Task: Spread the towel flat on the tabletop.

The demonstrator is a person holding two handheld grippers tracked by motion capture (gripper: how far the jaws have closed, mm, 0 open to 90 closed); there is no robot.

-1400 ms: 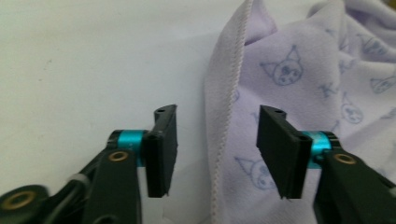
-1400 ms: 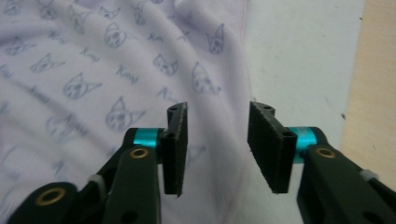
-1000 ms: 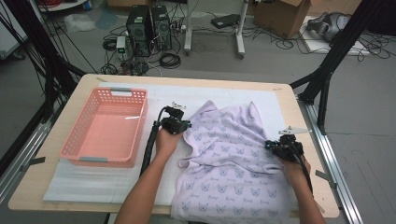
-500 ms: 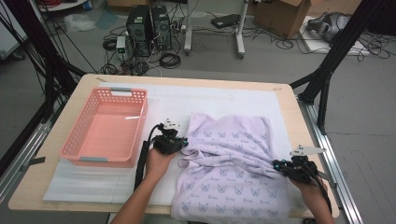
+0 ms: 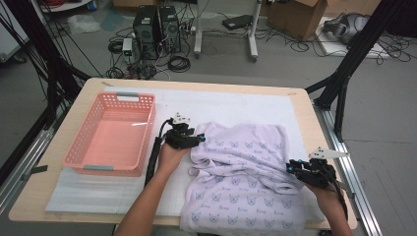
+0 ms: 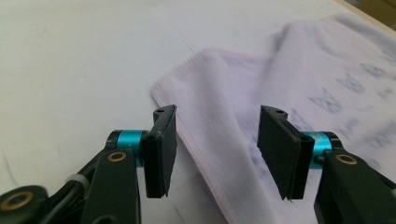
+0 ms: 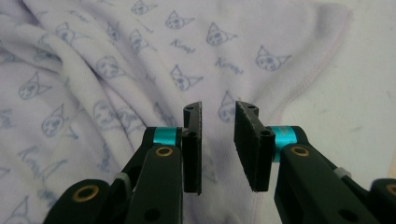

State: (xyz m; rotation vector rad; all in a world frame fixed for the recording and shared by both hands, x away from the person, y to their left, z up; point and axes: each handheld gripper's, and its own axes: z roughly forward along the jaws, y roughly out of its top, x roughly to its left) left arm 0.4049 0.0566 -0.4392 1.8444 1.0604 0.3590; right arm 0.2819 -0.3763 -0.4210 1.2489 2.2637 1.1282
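A lilac garment [image 5: 246, 167] printed with small cat faces lies rumpled on the white mat, its near part hanging over the table's front edge. My left gripper [image 5: 199, 139] is at its far left corner. In the left gripper view the jaws [image 6: 217, 112] have just been opening and stand wide, with the ribbed cloth edge [image 6: 219, 88] lying below them, untouched by the pads. My right gripper [image 5: 290, 167] is at the garment's right side. Its jaws [image 7: 218, 106] have just been opening to a narrow gap above the printed cloth [image 7: 140, 56], gripping nothing.
An empty pink basket [image 5: 110, 135] stands on the left of the table. The white mat [image 5: 236, 103] covers most of the wooden tabletop [image 5: 305, 98]. Black frame legs and a metal rail [image 5: 344, 162] run along the right side. Computers and cables lie on the floor beyond.
The garment's far edge came nearer and now lies folded over. My right gripper drew back to the near right. Both grippers, shut on the cloth before, have let it go.
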